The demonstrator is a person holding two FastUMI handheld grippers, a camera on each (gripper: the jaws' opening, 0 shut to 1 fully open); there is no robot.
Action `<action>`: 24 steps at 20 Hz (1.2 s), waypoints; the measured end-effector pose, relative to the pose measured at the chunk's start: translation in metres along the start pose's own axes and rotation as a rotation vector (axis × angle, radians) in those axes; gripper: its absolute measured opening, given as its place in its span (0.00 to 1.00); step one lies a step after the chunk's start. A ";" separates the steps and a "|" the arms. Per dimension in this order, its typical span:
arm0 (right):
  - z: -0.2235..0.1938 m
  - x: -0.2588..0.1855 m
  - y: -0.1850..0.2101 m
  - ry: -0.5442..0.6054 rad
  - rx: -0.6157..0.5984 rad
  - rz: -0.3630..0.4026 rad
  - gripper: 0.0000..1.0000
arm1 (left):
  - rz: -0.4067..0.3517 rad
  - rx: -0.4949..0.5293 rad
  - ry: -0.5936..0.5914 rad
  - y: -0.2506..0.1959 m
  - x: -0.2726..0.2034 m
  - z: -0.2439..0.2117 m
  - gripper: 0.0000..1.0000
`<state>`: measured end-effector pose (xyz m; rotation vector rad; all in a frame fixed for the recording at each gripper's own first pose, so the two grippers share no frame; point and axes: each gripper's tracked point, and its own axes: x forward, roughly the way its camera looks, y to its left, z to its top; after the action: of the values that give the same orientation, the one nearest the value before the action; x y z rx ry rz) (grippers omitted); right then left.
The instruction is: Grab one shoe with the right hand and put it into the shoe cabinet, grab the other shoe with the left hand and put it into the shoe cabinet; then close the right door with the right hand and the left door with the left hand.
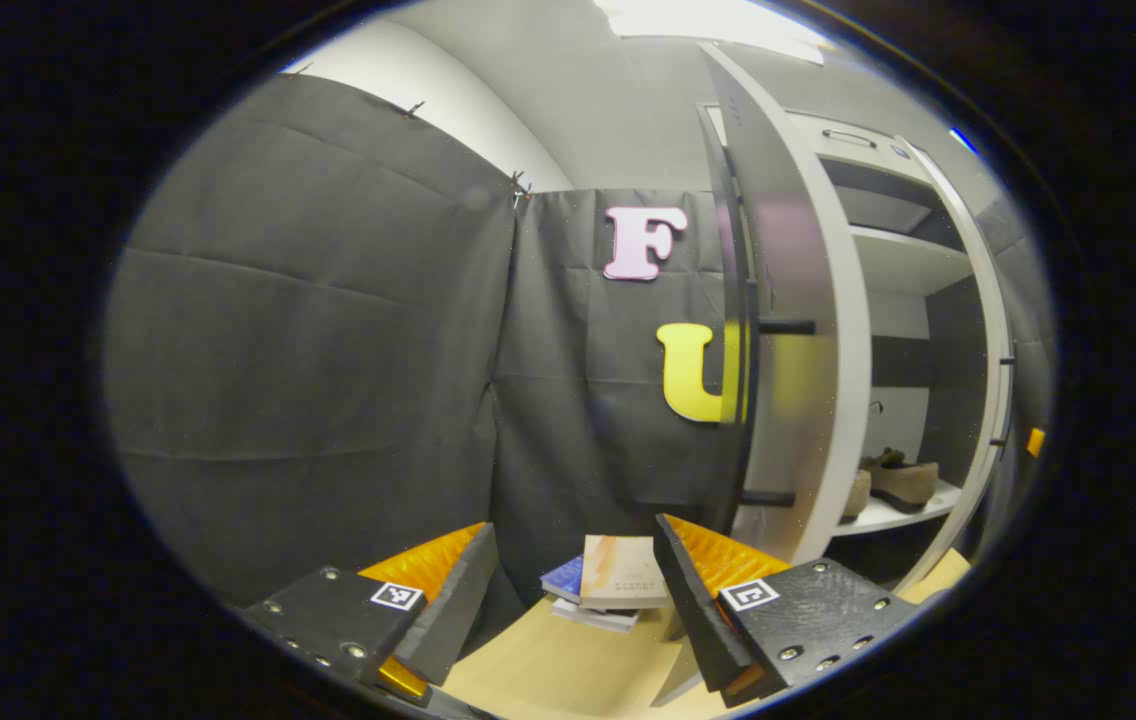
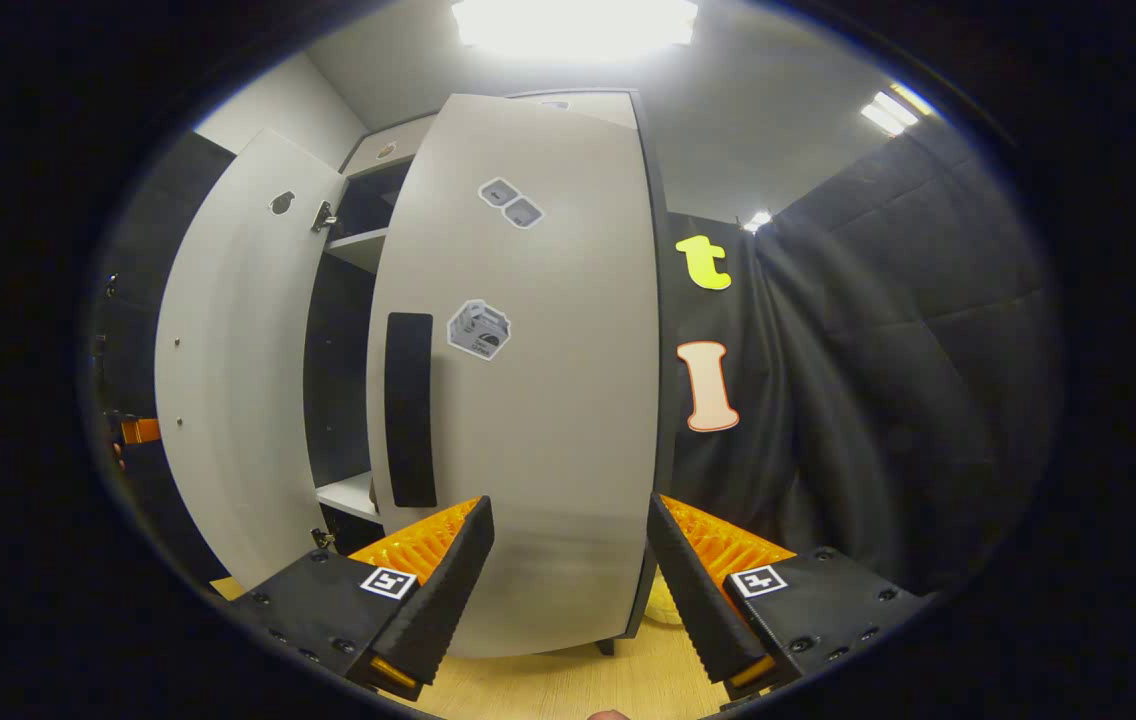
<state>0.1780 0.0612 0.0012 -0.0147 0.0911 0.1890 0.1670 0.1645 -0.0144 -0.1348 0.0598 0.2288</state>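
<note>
Two brown shoes (image 1: 903, 482) sit side by side on a white shelf (image 1: 888, 517) inside the white shoe cabinet. The cabinet's left door (image 1: 778, 330) stands open, nearly edge-on in the left gripper view, with two dark handle pegs. My left gripper (image 1: 573, 600) is open and empty, low and to the left of that door. In the right gripper view the right door (image 2: 538, 400) with its black handle (image 2: 410, 410) is swung most of the way in. My right gripper (image 2: 563, 585) is open, close in front of its lower face. The left door (image 2: 228, 380) is wide open.
A small stack of books (image 1: 606, 588) lies on the wooden floor (image 1: 548, 670) by the black cloth wall. A dark gap (image 2: 338, 350) between the doors shows inner shelves. Something yellow (image 2: 663, 602) lies on the floor at the cabinet's right foot.
</note>
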 end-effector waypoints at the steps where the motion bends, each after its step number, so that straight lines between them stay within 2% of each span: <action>1: -0.003 -0.003 -0.007 0.007 0.009 -0.012 0.98 | -0.002 -0.003 -0.007 -0.001 0.007 0.004 0.94; 2: -0.006 -0.005 -0.013 0.015 0.019 -0.019 0.94 | -0.005 -0.003 -0.009 -0.002 0.014 0.007 0.92; 3: -0.008 -0.009 -0.018 0.021 0.027 -0.025 0.98 | -0.008 0.001 -0.012 -0.001 0.019 0.009 0.94; 5: -0.011 -0.012 -0.026 0.027 0.035 -0.041 0.98 | -0.019 0.000 -0.017 -0.002 0.031 0.015 0.92; 7: -0.014 -0.015 -0.031 0.032 0.038 -0.052 0.98 | -0.057 -0.014 -0.014 -0.010 0.035 0.017 0.94; 11: -0.020 -0.019 -0.034 0.039 0.038 -0.057 0.98 | -0.081 -0.016 0.002 -0.014 0.035 0.014 0.95; 12: -0.022 -0.020 -0.035 0.040 0.035 -0.060 0.94 | -0.079 -0.019 0.006 -0.016 0.034 0.013 0.90; 13: -0.025 -0.020 -0.036 0.041 0.033 -0.063 0.94 | -0.073 -0.011 0.006 -0.016 0.031 0.014 0.94; 14: -0.028 -0.021 -0.036 0.045 0.037 -0.064 0.98 | -0.068 0.009 0.003 -0.017 0.030 0.017 0.94; 16: -0.033 -0.022 -0.036 0.057 0.050 -0.061 0.98 | -0.067 0.051 -0.005 -0.026 0.025 0.021 0.94; 18: -0.035 -0.023 -0.035 0.061 0.059 -0.063 0.98 | -0.098 0.069 -0.013 -0.041 0.019 0.023 0.90; 19: -0.034 -0.024 -0.035 0.059 0.063 -0.064 0.98 | -0.123 0.068 -0.012 -0.051 0.016 0.023 0.94; 24: -0.033 -0.026 -0.033 0.058 0.060 -0.066 0.98 | -0.207 0.046 -0.012 -0.087 0.007 0.021 0.94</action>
<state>0.1561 0.0230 -0.0287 0.0366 0.1539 0.1200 0.1950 0.0851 0.0170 -0.0933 0.0388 0.0212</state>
